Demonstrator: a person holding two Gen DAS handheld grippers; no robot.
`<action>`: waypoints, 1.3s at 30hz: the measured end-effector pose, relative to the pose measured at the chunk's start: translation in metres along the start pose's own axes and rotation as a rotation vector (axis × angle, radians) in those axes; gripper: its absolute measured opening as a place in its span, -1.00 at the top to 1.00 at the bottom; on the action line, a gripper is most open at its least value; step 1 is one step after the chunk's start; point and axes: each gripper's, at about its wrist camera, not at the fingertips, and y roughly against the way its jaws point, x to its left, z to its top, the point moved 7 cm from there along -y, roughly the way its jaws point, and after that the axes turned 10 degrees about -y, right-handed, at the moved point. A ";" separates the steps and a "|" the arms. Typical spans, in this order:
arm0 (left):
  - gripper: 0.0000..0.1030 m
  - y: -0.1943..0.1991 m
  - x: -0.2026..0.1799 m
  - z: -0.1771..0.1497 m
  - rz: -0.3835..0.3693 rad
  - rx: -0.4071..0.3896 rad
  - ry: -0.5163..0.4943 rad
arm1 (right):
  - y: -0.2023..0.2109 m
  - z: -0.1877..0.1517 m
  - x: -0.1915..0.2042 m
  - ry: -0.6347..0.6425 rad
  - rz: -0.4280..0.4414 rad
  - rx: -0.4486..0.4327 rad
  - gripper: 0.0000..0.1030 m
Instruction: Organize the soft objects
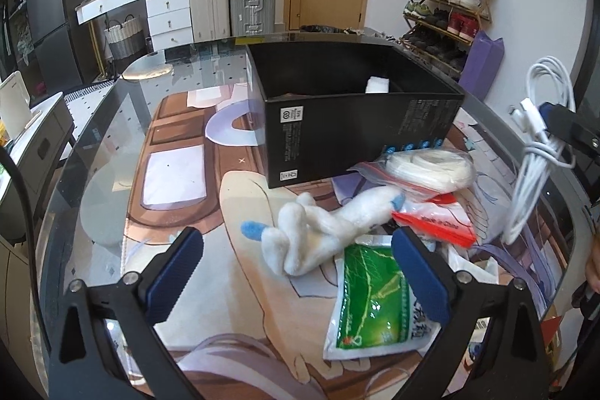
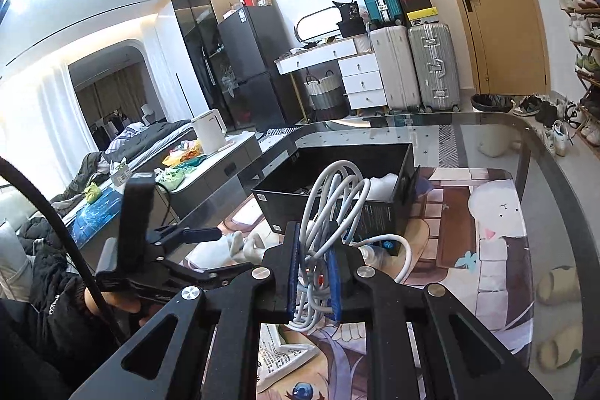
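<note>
Two sets of fingers are at work over the tabletop [image 1: 112,122]. Closest in, the right gripper [image 2: 315,280] has its fingers clamped on a coiled white cable [image 2: 330,212], which hangs clear of the surface with loops rising above the pads and strands trailing below. The left gripper [image 1: 300,272] stands with its fingers wide apart and nothing pressed between them; a white plush toy [image 1: 318,231] lies in the gap just ahead of the tips, and a green packet [image 1: 371,298] sits under the right-hand finger. Just past the toy lie a bagged white bundle [image 1: 431,167] and a red-edged bag [image 1: 435,223]. Beyond both stands the open black box [image 1: 360,122], with a white item already inside. The step in hand looks like carrying the cable to the box; next it probably needs lifting over the near wall before release.
</note>
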 end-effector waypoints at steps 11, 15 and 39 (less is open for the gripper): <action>0.25 -0.001 0.001 -0.006 -0.058 0.026 0.016 | 0.001 -0.001 0.001 -0.001 0.003 0.006 0.74; 0.38 0.005 -0.001 -0.006 -0.065 0.014 0.002 | 0.001 -0.001 0.001 -0.001 0.003 0.006 0.74; -0.69 0.002 0.005 0.002 -0.021 0.009 0.017 | -0.001 0.000 0.001 0.004 0.008 0.010 0.74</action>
